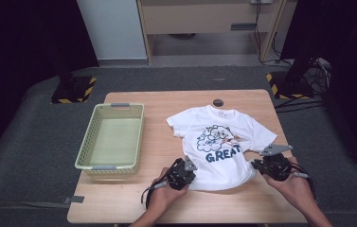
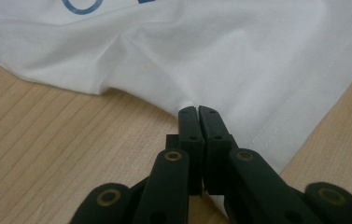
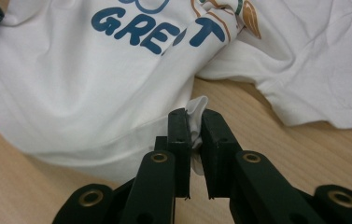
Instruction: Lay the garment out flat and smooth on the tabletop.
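On smooth wood (image 1: pixel 166 203), soft creased T-shirt (image 1: pixel 223 137)

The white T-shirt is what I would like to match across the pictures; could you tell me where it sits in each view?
High view: the white T-shirt lies flat on the table's right half, right of the basket.
Left gripper view: it covers the upper part, its hem pinched by the left gripper.
Right gripper view: it spreads across the top, a fold clamped in the right gripper.
Shared landmark: the blue GREAT print, also at the top of the right gripper view.
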